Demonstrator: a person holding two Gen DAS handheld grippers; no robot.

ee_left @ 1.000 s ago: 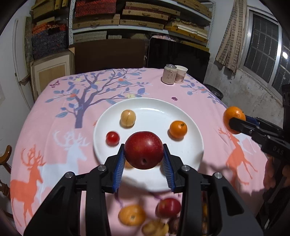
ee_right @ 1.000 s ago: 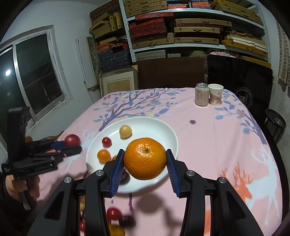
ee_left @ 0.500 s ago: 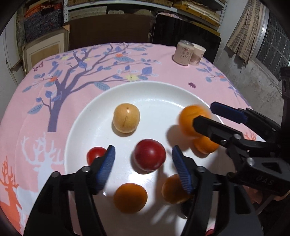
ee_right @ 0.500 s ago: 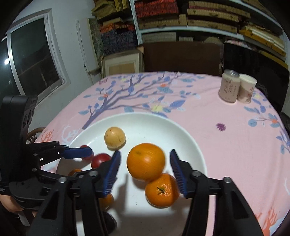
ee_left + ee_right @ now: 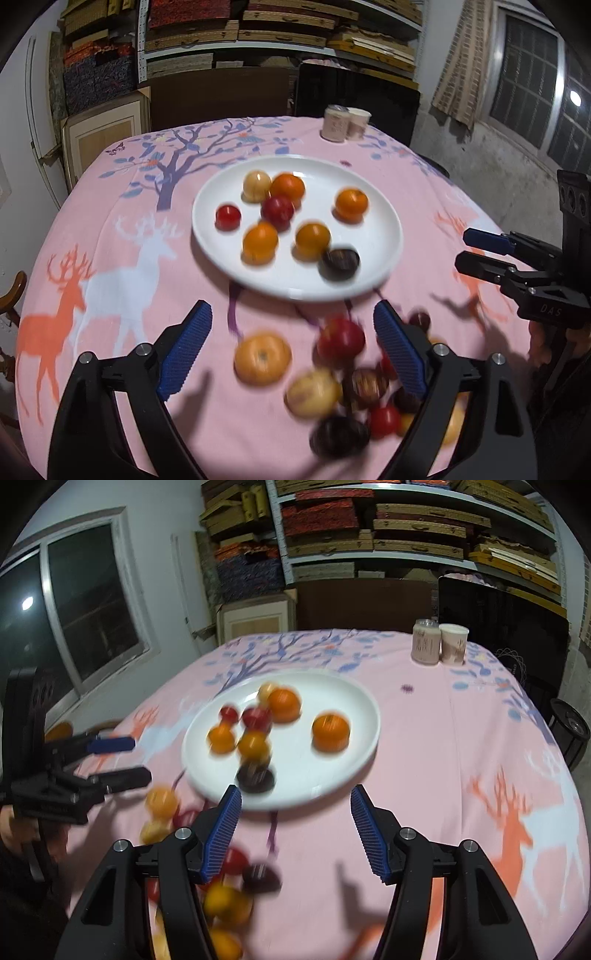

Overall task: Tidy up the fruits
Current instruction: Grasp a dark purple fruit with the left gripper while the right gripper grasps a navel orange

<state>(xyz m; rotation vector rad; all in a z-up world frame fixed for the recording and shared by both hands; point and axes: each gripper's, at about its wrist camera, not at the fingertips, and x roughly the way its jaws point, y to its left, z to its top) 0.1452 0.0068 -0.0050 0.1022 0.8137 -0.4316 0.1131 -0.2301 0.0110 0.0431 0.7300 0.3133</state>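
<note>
Both tools, left (image 5: 291,345) and right (image 5: 295,829), have just spread, empty; their red apple (image 5: 277,210) and orange mandarin (image 5: 283,704) now rest on the round white plate (image 5: 384,236), more fruit waiting.

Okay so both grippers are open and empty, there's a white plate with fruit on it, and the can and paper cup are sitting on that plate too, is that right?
Not quite. The can and paper cup stand on the pink tablecloth at the far edge, well apart from the white plate, as the right wrist view shows. The rest holds: left gripper and right gripper are open and empty.

Loose fruits (image 5: 343,384) nearside of the plate (image 5: 384,218): motion-blurred, partly hidden behind the left tool (image 5: 291,343).
</note>
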